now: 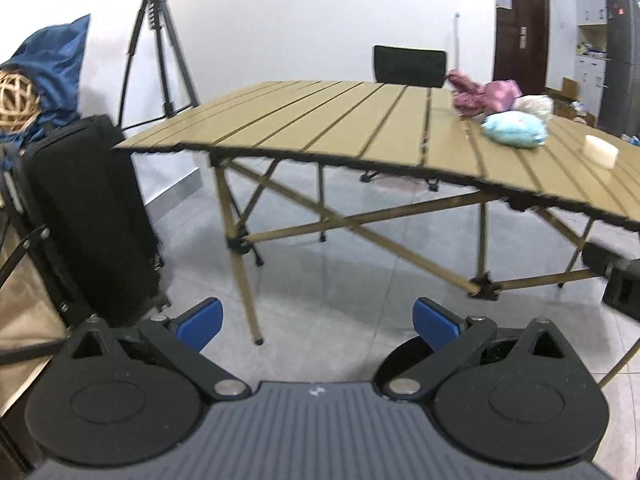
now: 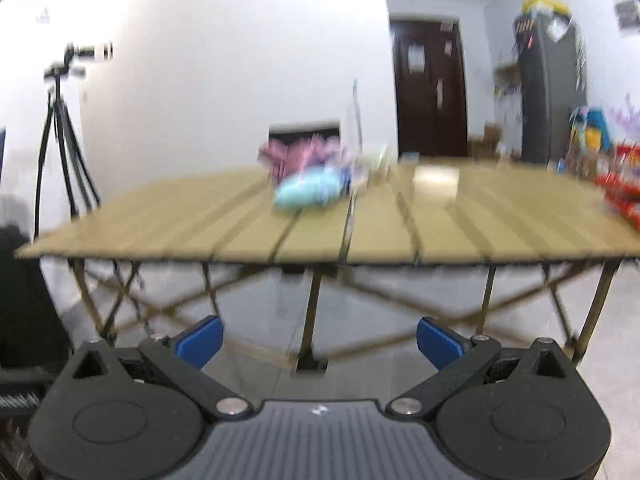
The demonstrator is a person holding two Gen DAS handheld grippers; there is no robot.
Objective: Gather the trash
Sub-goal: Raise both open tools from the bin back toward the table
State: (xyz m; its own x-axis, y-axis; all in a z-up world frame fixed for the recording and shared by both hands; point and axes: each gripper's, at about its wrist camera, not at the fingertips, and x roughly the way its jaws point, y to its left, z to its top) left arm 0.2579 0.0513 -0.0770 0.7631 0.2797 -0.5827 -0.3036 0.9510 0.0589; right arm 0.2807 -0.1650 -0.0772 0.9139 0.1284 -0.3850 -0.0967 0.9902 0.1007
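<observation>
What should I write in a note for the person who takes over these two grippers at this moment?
Left gripper: open, holds nothing, low in front of the table.
Right gripper: open, holds nothing, also short of the table; its view is blurred.
Things: pink bag, blue bag, whitish bag and a small white block lie together on the far right part of the table. Red packets lie at the right edge in the right view.
Done: nothing picked up yet, as far as shown.
Left: all of it. No bin is visible.
</observation>
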